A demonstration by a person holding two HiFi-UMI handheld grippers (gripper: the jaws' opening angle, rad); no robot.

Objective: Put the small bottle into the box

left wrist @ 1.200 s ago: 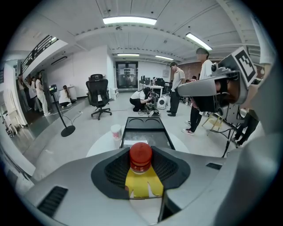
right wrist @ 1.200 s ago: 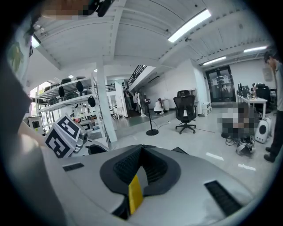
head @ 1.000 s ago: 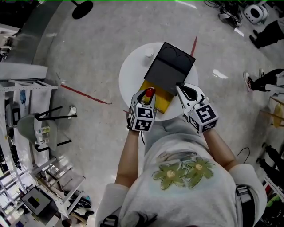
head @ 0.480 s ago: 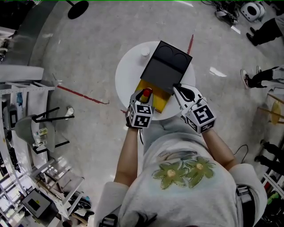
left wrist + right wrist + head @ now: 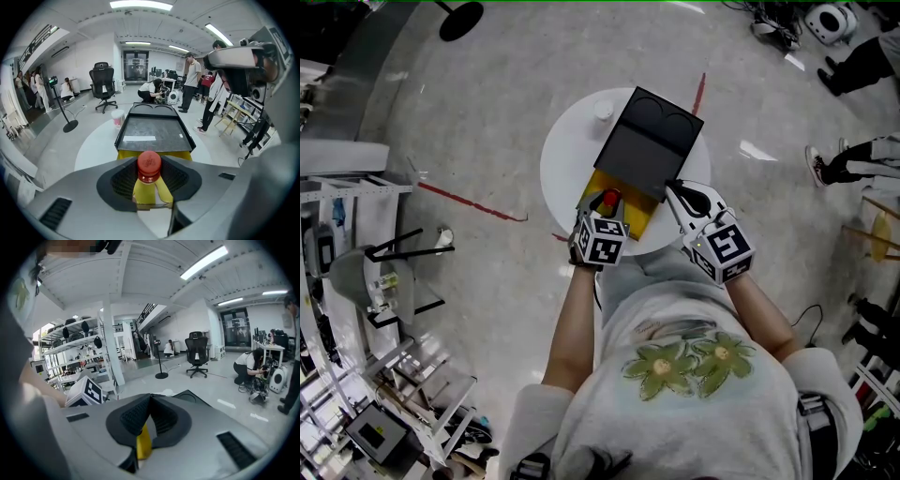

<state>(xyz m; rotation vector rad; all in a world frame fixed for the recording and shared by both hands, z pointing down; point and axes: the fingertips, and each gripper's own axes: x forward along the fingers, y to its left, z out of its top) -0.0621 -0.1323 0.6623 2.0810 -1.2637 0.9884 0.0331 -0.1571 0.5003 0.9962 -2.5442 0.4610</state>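
The small bottle (image 5: pixel 610 198) has a red cap (image 5: pixel 149 162) and a yellowish body. My left gripper (image 5: pixel 607 201) is shut on it, holding it upright at the near edge of the box (image 5: pixel 636 214). The box's yellow inside (image 5: pixel 154 153) shows just beyond the bottle, and its black lid (image 5: pixel 154 133) lies open behind it. The box rests on a round white table (image 5: pixel 567 159). My right gripper (image 5: pixel 676 187) is at the box's right side. Its jaws are together with a yellow strip of the box's edge (image 5: pixel 143 441) between the pads.
A paper cup (image 5: pixel 602 110) stands on the table left of the lid. Several people (image 5: pixel 192 79) and an office chair (image 5: pixel 103 83) are across the room. Metal shelves (image 5: pixel 356 281) stand at my left, and a red tape line (image 5: pixel 473 199) crosses the floor.
The head view has drifted a little. Both grippers keep their places at the box, and the bottle stays in the left one.
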